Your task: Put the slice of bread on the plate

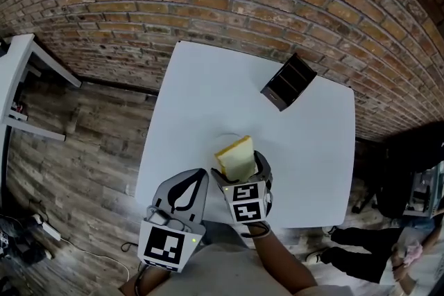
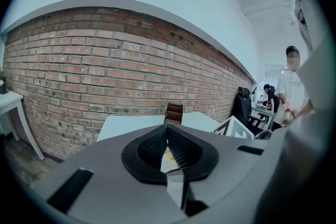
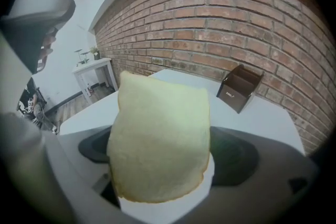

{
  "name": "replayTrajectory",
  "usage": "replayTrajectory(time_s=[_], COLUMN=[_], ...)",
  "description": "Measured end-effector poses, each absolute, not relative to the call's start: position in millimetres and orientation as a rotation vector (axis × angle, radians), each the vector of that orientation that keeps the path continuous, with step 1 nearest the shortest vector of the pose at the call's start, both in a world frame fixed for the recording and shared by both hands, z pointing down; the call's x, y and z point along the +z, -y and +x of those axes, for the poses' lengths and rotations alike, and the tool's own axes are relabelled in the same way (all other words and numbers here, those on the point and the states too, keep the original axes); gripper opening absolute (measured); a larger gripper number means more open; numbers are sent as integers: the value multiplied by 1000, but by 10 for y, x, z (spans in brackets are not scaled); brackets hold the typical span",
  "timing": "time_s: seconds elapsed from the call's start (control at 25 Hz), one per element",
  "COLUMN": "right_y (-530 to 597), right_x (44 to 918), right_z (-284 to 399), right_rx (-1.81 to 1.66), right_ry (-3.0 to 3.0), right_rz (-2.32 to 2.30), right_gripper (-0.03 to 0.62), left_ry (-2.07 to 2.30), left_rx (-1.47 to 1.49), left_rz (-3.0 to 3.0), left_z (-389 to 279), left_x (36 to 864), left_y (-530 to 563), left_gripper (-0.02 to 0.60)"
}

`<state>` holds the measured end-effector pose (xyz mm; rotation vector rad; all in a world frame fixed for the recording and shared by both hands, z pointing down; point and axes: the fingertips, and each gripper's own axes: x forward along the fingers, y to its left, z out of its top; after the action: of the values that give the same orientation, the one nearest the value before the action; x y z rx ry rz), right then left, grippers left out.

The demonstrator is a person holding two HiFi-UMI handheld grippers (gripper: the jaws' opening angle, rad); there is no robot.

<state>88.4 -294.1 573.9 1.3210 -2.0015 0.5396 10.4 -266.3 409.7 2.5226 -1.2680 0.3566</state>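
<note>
- The right tongs (image 1: pixel 241 168) clamp the bread (image 1: pixel 234 156) by its lower end. The slice stands nearly upright over the near half of the white counter (image 1: pixel 208 93).
- In the right gripper view the bread (image 3: pixel 160 144) fills the gap between the two jaws, with its pale face toward the camera and its thin crust along the bottom edge.
- The left tongs (image 1: pixel 200 177) hold nothing and their jaws meet tip to tip. They sit just left of the right tongs, at the counter's near edge.
- A faint round rim, seemingly the plate (image 1: pixel 223 138), shows on the counter just beyond the bread. Whether the slice touches it cannot be told.
- A brown box (image 1: pixel 288 82) stands open near the far right corner, well apart from the bread.
- A brick wall (image 1: pixel 229 3) runs behind the counter, and a small white table (image 1: pixel 17 73) stands on the wooden floor (image 1: pixel 83 142) to the left.
</note>
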Motion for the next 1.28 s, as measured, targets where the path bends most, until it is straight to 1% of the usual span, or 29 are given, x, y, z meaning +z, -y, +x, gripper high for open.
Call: replayTrajectory(time_s=[0.48,1.28], right_y=[3024,3063], right_x=[6011,6120], right_z=[874,820], right_rx=[523,512], right_ry=[1923,1863], right_rz=[1245,1188], right_gripper=[541,543], left_ry=[1280,1284], left_rx=[358,355], left_rz=[2492,2472], left_z=[24,-38], left_x=[4172,4212], left_y=[2743,2771], left_gripper=[9,9])
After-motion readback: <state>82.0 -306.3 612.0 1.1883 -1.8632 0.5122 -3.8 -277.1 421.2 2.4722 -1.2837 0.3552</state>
